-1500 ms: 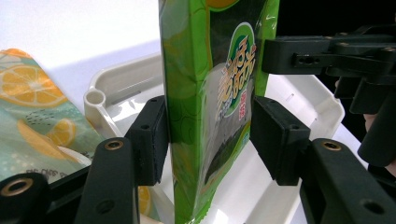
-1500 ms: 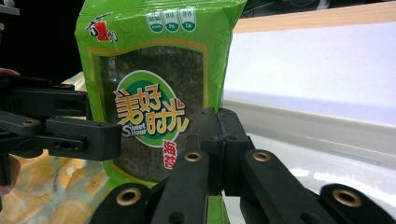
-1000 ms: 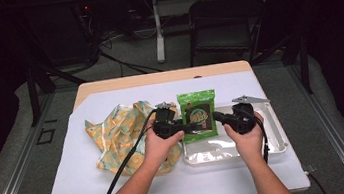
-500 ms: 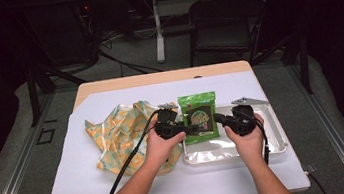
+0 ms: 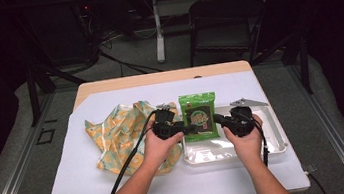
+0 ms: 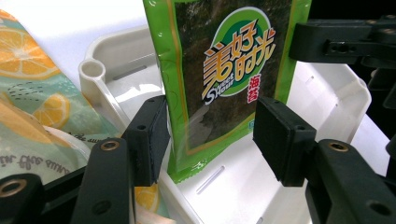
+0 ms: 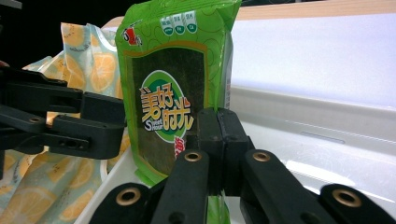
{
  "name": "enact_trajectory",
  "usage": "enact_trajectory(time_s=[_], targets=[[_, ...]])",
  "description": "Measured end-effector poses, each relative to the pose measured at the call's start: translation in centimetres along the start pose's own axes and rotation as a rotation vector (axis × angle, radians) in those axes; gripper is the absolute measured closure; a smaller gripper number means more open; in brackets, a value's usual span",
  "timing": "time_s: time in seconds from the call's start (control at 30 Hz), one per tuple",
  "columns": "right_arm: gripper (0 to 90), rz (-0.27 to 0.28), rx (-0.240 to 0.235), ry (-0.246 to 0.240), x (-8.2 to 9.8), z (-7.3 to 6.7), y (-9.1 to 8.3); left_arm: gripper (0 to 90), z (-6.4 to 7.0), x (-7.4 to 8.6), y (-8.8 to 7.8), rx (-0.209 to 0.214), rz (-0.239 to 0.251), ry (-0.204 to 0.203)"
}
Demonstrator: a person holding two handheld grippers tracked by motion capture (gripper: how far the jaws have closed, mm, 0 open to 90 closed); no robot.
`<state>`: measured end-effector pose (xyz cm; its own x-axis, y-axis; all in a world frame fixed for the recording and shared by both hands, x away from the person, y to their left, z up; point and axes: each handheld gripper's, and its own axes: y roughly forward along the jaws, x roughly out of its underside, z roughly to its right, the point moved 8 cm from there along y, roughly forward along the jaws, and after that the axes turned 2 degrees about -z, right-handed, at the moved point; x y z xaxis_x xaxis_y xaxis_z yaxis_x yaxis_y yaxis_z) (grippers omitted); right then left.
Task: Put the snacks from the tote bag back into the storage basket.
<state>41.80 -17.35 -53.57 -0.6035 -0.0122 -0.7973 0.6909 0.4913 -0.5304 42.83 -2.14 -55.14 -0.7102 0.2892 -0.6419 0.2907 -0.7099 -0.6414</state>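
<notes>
One green seaweed snack packet (image 5: 199,115) is present, standing upright over the left end of one white plastic tray (image 5: 276,139). In the left gripper view the packet's bottom edge (image 6: 196,170) sits at the tray's near rim (image 6: 93,74); whether it rests on the tray floor or hangs just above it cannot be told.

Two grippers are in use, one in each of the person's hands. The right gripper (image 7: 217,135) has its two jaws fully closed together on the packet's right edge, the pads pinching the foil between them. In the high view this gripper (image 5: 221,120) comes in from the packet's right side.

The left gripper (image 6: 210,135) has its two jaws standing apart, one on either side of the packet's lower part. The left pad lies just beside the packet's edge; the right pad stands clear in front of its face. No pressing contact is visible. In the high view this gripper (image 5: 186,128) meets the packet from the left.

One cloth printed with orange slices (image 5: 119,131) lies crumpled on the white table covering (image 5: 86,189), just left of the tray. One grey three-cornered plate (image 5: 246,102) sits on top of the right gripper.
</notes>
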Motion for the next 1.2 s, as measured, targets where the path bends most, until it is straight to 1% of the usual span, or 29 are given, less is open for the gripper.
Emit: enact_trajectory(time_s=[0.1, 0.27, 0.47, 0.6, 0.93, 1.03, 1.13, 1.17, 1.2], targets=[[90.0, -0.002, 0.008, -0.003, 0.1, 0.1, 0.2, 45.4, -0.2, 0.0, -0.1, -0.009, -0.002, 0.002], [90.0, -0.007, 0.011, -0.011, 0.3, 0.0, 0.4, 45.4, -0.3, 0.0, -0.3, -0.007, 0.001, 0.003], [90.0, 0.005, 0.012, 0.002, 0.2, 0.1, 0.6, 45.4, -0.4, 0.0, -0.5, -0.012, 0.006, 0.006], [90.0, -0.001, 0.013, -0.005, 0.2, 0.1, 0.6, 45.4, -0.4, -0.1, -0.6, -0.008, 0.021, -0.004], [90.0, 0.0, 0.028, 0.001, 0.2, 0.5, 0.8, 45.4, -0.8, 0.1, -1.0, -0.013, 0.024, -0.011], [90.0, 0.002, 0.034, 0.006, 0.3, 0.7, 0.9, 45.4, -0.9, 0.1, -1.2, -0.017, 0.028, -0.015], [90.0, 0.007, 0.037, 0.026, 0.3, 1.0, 1.1, 45.4, -1.0, 0.0, -1.3, -0.021, 0.033, -0.018], [90.0, -0.001, 0.035, 0.03, 0.4, 1.2, 1.1, 45.5, -1.0, 0.0, -1.4, -0.021, 0.033, -0.017], [90.0, 0.001, 0.036, 0.037, 0.4, 1.3, 1.1, 45.4, -1.0, 0.1, -1.4, -0.02, 0.033, -0.016]])
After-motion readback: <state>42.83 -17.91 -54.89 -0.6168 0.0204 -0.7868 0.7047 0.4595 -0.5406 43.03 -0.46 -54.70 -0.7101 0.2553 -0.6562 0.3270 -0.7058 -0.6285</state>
